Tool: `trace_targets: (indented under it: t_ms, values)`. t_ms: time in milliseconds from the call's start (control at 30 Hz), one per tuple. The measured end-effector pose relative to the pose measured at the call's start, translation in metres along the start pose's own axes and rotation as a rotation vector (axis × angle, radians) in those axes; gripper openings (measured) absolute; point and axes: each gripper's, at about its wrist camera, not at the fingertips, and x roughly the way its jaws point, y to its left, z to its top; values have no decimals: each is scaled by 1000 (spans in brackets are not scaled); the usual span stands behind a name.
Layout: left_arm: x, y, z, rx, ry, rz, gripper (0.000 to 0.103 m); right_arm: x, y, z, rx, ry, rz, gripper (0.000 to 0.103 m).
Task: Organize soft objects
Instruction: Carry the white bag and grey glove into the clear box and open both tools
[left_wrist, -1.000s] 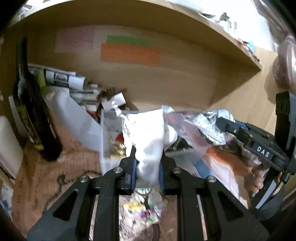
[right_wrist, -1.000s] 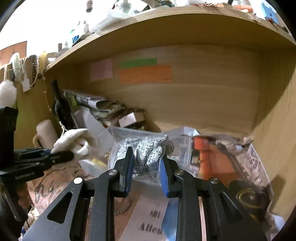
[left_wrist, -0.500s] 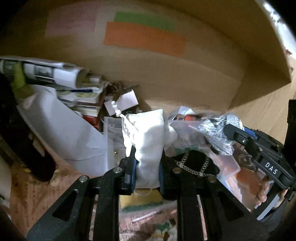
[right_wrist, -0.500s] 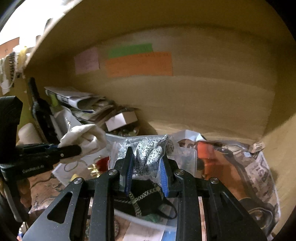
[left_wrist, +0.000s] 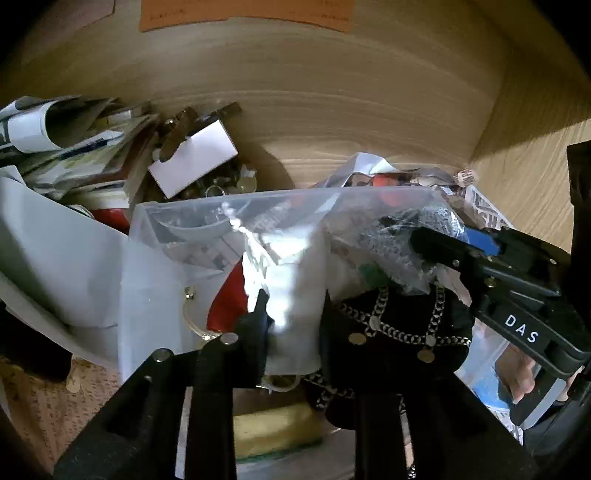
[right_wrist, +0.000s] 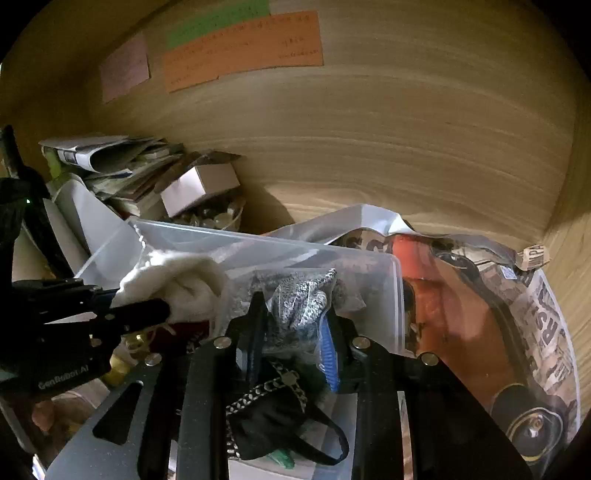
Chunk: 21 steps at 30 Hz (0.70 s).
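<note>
My left gripper (left_wrist: 293, 299) is shut on a white cloth (left_wrist: 295, 291) and holds it inside the clear plastic bin (left_wrist: 155, 280). The cloth also shows in the right wrist view (right_wrist: 177, 288). My right gripper (right_wrist: 293, 314) is shut on a speckled grey-and-white fabric in a clear bag (right_wrist: 299, 310), also over the bin (right_wrist: 395, 295). That gripper shows at the right of the left wrist view (left_wrist: 436, 240). A black fabric piece with metal chains (left_wrist: 391, 339) lies in the bin under both grippers, and a yellow sponge (left_wrist: 273, 428) lies at its near end.
The bin stands in a wooden shelf alcove (right_wrist: 369, 129). Rolled papers and magazines (right_wrist: 107, 158) and a small white box (right_wrist: 199, 184) are piled at the back left. A shiny orange printed bag (right_wrist: 461, 314) lies to the right of the bin.
Both grippers have moved forward and down into the clear bin, each still shut on its load. The alcove's back wall is closer.
</note>
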Motion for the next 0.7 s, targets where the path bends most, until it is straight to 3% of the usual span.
trace_targets:
  t_ms: [200,400,700]
  values:
    - [-18,4,-1,-18,-45,-7,39,-10,2,4,-7,-20,-8,46]
    - [-73,1,-9,-12,-190,17,60,-52,10,2,-38,-121,-12,68]
    - [-116,-6,-50,11,-225,26,70,-110,28,-21,-80,-213,26,83]
